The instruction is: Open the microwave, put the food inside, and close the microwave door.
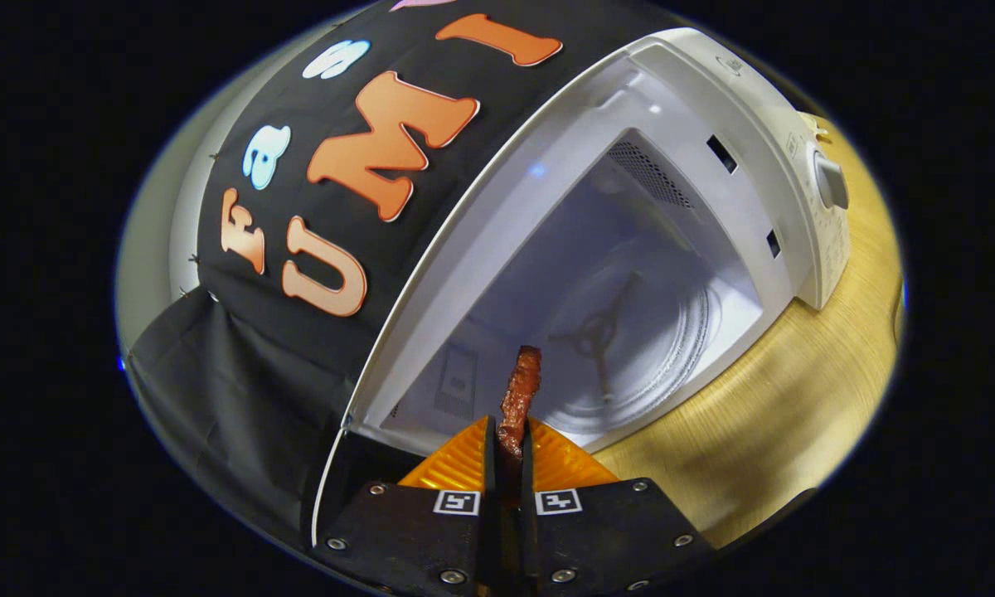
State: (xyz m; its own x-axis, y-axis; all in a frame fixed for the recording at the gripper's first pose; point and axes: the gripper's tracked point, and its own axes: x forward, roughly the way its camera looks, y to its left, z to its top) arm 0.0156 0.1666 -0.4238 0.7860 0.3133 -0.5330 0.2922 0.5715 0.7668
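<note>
Gripper view shows my gripper (507,444) pinching the food (521,396), a thin reddish-brown strip that stands up from between the fingers, both pads pressed flat against its lower end. Just beyond it the microwave (738,149) stands open on the wooden table (796,398), its cavity straight ahead, with the glass turntable (672,348) on the cavity floor and the roller ring visible through it. The door (332,489) I can see only as a thin edge swung out beside my fingers, so I judge opening done and the placing step in hand. To do it well, I would carry the strip forward over the cavity's front lip and on until it hangs above the middle of the turntable, not its near rim, since a piece dropped at the edge might slide off the glass or catch the door later. The view is tilted (the whole oven leans across it), so I would level my wrist before lowering, then bring the strip down until its free end is close to the glass and part the fingers gently. It looks light and perhaps tacky, so it could cling to one pad; a small pause after release before backing straight out seems wise. I would keep the fingers clear of the cavity's side wall while backing out.
</note>
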